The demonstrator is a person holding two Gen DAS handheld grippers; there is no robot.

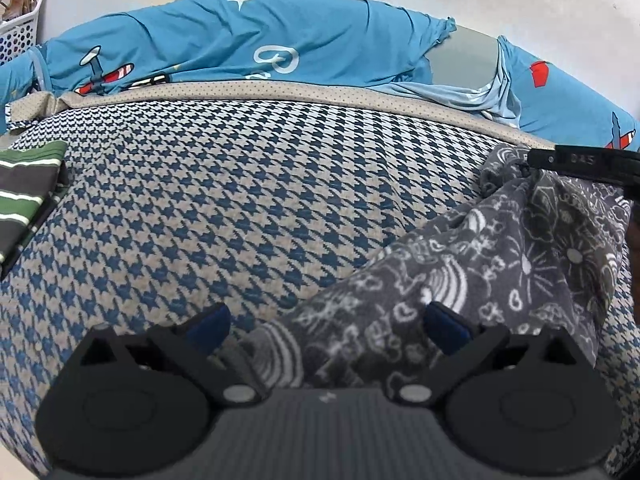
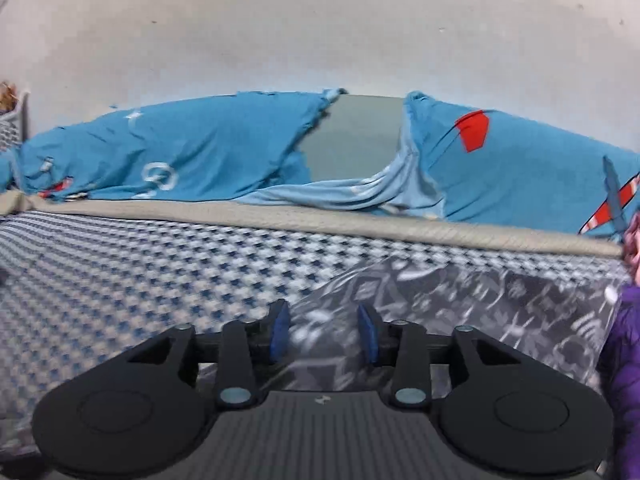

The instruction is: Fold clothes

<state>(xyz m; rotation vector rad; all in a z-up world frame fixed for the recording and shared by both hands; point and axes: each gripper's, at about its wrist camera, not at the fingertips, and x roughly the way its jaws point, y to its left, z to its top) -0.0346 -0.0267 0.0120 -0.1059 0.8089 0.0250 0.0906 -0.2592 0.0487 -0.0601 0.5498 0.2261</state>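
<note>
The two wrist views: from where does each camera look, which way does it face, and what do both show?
Left wrist: sits behind the left gripper, looks down across the houndstooth cover at the grey patterned garment; open blue-padded fingers show, the right gripper at the right edge.
Right wrist: behind the right gripper, faces the wall more level; fingers apart above the garment, a purple sleeve right.
Shared: garment, cover, blue airplane-print sheet.
</note>
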